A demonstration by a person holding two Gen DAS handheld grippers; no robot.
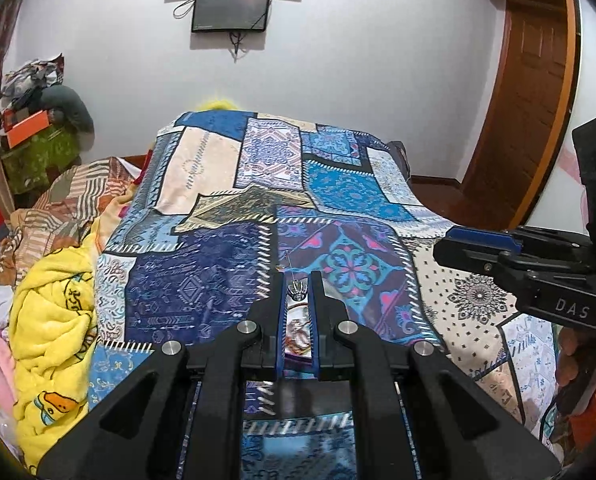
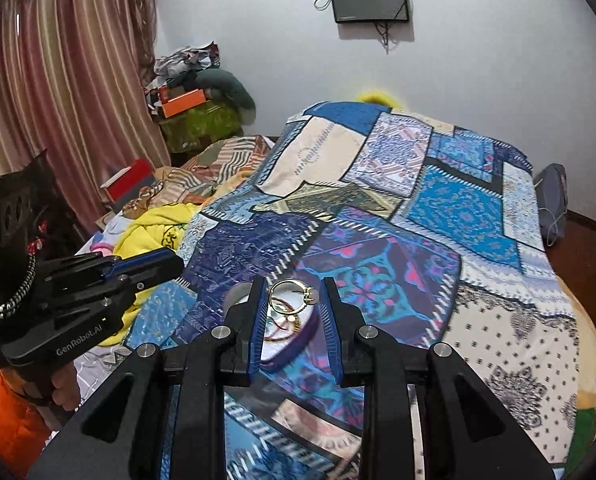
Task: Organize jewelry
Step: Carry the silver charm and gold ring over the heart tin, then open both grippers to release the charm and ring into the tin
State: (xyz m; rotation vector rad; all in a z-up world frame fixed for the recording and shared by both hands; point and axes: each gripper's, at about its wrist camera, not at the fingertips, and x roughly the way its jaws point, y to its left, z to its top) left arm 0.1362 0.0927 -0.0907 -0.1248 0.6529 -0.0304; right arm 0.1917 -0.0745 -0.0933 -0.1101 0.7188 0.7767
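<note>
With my left claw [image 1: 299, 280] pinching a silver earring [image 1: 298, 289] and my right claw [image 2: 294, 294] clamping a gold ring [image 2: 294, 298] above the bed [image 2: 497, 320], I judge both pieces collected but not yet stowed.

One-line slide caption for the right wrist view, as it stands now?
Right gripper holds a gold ring between its jaws above a patchwork bedspread, left gripper alongside.

— How many grippers? 
— Two: the left gripper [image 1: 298, 280] and the right gripper [image 2: 294, 284].
— Jewelry held up? 
— One gold ring [image 2: 292, 295], one small earring [image 1: 296, 289].
— Screens on the wall? 
— Two [image 1: 230, 7], one above the other.
— Orange boxes? 
— One orange box [image 2: 181, 107]. One yellow blanket [image 1: 52, 332], too.
</note>
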